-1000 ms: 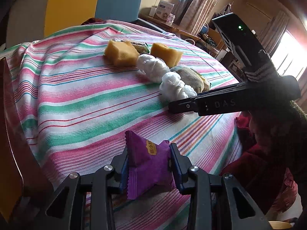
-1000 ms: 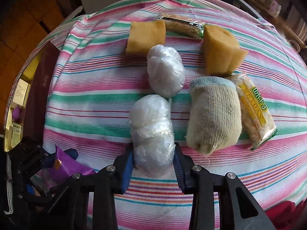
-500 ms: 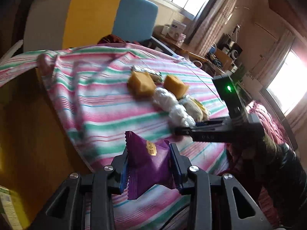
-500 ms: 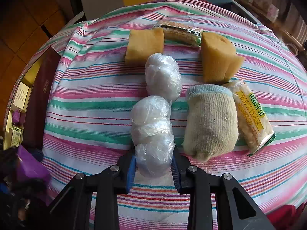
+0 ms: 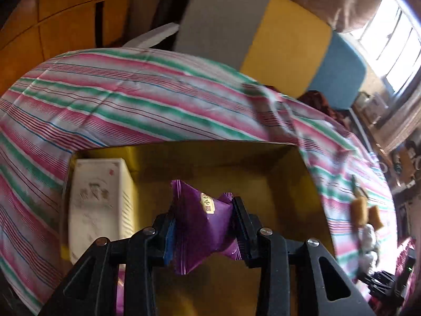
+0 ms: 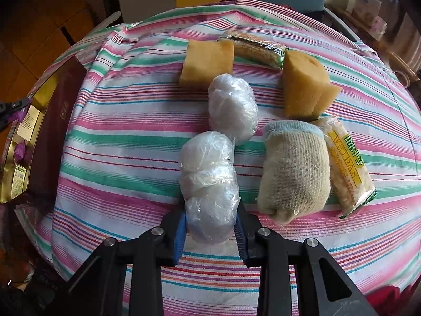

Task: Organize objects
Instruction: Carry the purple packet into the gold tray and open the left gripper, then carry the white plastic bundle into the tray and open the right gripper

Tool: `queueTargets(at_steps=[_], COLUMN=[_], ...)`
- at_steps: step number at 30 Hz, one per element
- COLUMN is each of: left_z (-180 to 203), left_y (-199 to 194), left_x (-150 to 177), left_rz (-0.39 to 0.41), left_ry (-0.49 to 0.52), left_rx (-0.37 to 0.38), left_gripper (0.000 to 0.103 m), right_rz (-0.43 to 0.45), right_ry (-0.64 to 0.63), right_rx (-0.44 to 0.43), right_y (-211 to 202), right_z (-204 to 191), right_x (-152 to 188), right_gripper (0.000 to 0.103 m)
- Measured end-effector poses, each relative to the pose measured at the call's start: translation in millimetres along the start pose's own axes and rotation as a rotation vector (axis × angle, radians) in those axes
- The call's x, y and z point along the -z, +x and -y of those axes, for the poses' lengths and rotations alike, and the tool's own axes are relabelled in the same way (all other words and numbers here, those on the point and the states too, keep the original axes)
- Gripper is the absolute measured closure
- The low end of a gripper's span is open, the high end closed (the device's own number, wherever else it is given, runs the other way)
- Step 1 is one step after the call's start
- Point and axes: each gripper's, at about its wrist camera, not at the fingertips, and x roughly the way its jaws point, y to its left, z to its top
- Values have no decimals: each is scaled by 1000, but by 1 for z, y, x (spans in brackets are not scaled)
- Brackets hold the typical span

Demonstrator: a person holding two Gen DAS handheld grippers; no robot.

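My left gripper (image 5: 202, 226) is shut on a purple snack packet (image 5: 202, 223) and holds it over an open gold box (image 5: 284, 173) that has a white carton (image 5: 97, 202) in its left side. My right gripper (image 6: 210, 221) is shut on the near end of a long clear plastic-wrapped bundle (image 6: 208, 181) lying on the striped tablecloth (image 6: 118, 137). The gold box also shows at the left edge of the right wrist view (image 6: 15, 158), with the left gripper above it.
On the cloth lie a second plastic-wrapped ball (image 6: 232, 109), two yellow sponges (image 6: 208, 62) (image 6: 305, 87), a rolled sock (image 6: 296, 171), a yellow snack pack (image 6: 347, 168) and a green-edged snack bar (image 6: 257, 48). A grey, yellow and blue chair back (image 5: 276, 39) stands behind the table.
My left gripper has swung left with the purple packet, from over the cloth to above the gold box. My right gripper stays closed on the plastic bundle, almost unmoved.
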Motion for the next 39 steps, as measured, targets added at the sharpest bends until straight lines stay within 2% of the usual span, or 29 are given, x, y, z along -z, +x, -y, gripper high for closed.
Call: queueTargets(at_steps=[8,10,19,25,32,39], left_z=[-1,2,-6,-7,-5,-1], left_y=[39,45,38,15,-38,-91], left_x=[-11,-16,-17,-5,24,56], left_rz=[-33,-8,3,51,146,238], left_ry=[4,29,21,44,68,112], left_rx=[-70,-105,-154,-166,-123,-110], left_gripper=[66,65,60,60,60,59], right_rz=[-1,-2,-1,0,8,84], right_ry=[0,0,5,0,-6,35], right_rx=[-2,-3,-1,8,24,22], right_y=[1,1,0,1,0,-26], right_z=[-1,-1,-1,-5,-6,-11], right_x=[0,0,0,1,2,4], right_gripper=[70,70,70,70,70,71])
